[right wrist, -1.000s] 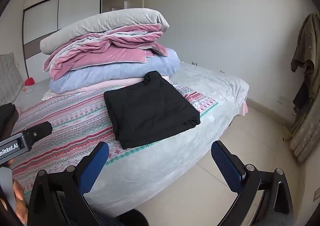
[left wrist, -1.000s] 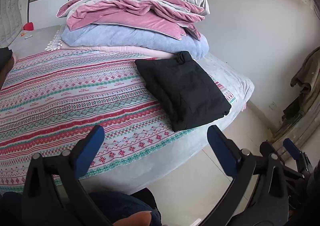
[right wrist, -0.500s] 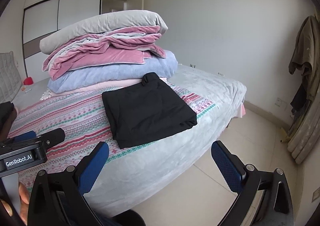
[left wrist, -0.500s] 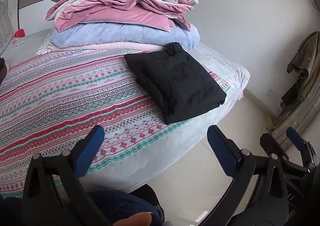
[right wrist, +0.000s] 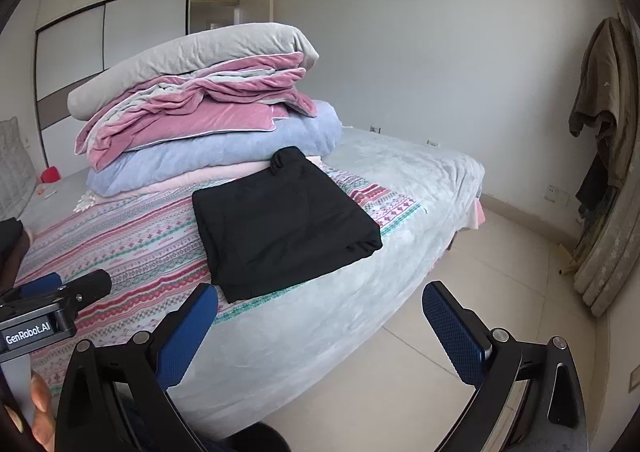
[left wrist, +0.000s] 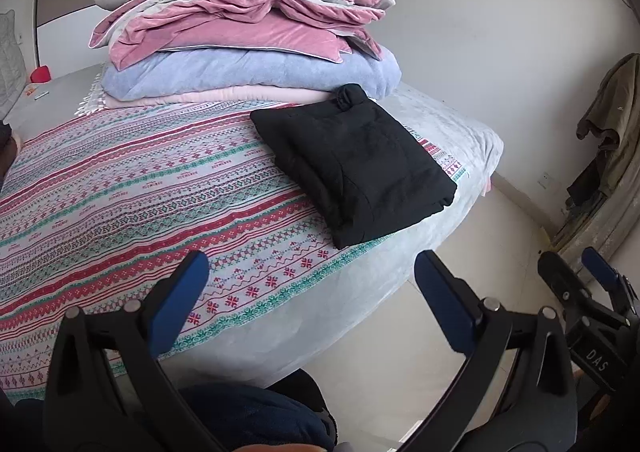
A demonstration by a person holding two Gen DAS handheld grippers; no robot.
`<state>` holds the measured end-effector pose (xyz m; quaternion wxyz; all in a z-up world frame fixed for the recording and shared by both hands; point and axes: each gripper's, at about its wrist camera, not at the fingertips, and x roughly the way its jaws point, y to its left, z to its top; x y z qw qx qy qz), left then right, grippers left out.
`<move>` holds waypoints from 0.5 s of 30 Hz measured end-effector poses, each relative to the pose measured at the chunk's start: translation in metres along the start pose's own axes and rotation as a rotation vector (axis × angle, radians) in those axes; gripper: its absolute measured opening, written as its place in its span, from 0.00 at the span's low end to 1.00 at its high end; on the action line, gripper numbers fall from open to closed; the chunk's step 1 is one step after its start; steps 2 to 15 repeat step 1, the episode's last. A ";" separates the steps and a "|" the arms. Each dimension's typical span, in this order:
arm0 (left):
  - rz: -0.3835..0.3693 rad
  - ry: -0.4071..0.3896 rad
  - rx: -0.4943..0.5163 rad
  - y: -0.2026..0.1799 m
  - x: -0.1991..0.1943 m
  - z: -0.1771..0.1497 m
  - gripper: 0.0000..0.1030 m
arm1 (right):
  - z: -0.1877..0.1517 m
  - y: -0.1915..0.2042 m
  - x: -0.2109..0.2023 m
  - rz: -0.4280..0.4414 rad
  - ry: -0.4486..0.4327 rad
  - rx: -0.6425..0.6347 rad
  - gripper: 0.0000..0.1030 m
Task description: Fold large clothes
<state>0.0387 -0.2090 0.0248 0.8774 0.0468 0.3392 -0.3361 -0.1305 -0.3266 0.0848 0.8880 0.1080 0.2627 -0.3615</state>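
Left wrist view, near to far: left gripper (left wrist: 308,284) with jaws spread, holding nothing, above the bed (left wrist: 400,276) edge. Right gripper (right wrist: 320,316) likewise spread and empty, hanging off the bed over the floor (right wrist: 460,292). Beyond, black garment (left wrist: 356,163) lies folded into a compact rectangle on the striped cover (left wrist: 132,187), near the bed's corner. Behind it, touching, 1 stack of folded quilts (left wrist: 248,31). Judgement: fold looks finished; both grippers are clear of the cloth.
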 end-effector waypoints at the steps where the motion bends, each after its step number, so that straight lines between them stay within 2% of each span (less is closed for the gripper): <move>1: -0.005 0.008 0.003 -0.002 0.001 0.000 0.99 | -0.001 0.000 -0.001 -0.003 -0.002 -0.007 1.00; 15: -0.005 0.008 0.003 -0.002 0.001 0.000 0.99 | -0.001 0.000 -0.001 -0.003 -0.002 -0.007 1.00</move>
